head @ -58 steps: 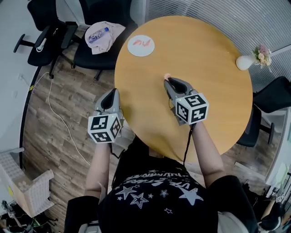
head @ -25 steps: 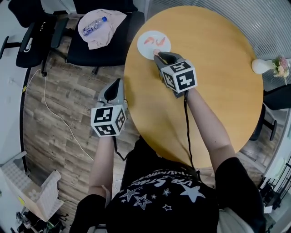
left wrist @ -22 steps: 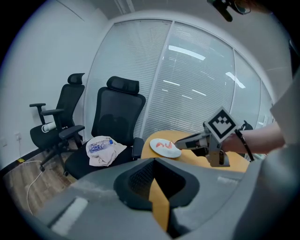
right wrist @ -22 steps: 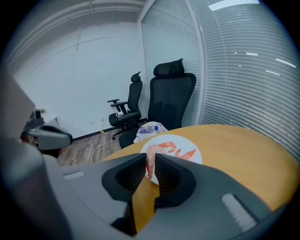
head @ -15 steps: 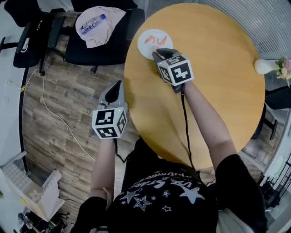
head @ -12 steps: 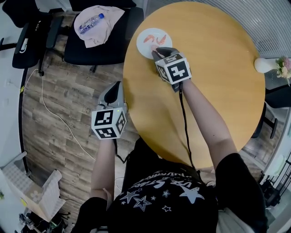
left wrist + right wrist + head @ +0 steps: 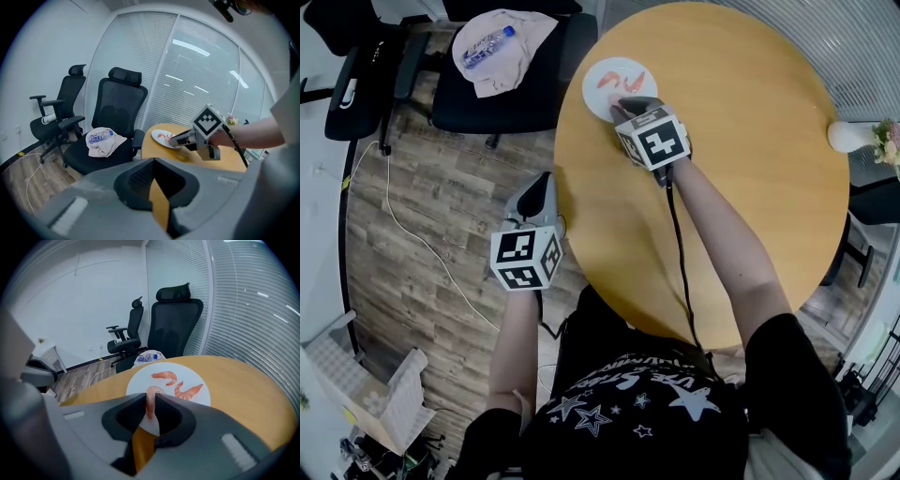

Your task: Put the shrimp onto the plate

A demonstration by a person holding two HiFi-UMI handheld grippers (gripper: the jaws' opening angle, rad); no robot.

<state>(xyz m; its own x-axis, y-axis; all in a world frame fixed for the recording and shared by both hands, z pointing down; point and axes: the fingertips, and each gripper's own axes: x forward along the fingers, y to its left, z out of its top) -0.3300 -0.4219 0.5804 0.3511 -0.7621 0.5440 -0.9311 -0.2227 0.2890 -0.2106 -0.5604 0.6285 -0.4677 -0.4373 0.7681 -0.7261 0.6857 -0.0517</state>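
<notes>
Shrimp (image 7: 149,406): likely soft, light, slippery; best hold at thick middle | right tongs (image 7: 150,398) pinch it over plate (image 7: 139,380) | left tongs (image 7: 154,164) closed, empty

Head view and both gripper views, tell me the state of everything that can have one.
Right claw: shut on a shrimp, over the plate.
Left claw: shut, empty.
Plate: holds two other shrimp, lying flat.
Bottle: lying on a cloth.
</notes>
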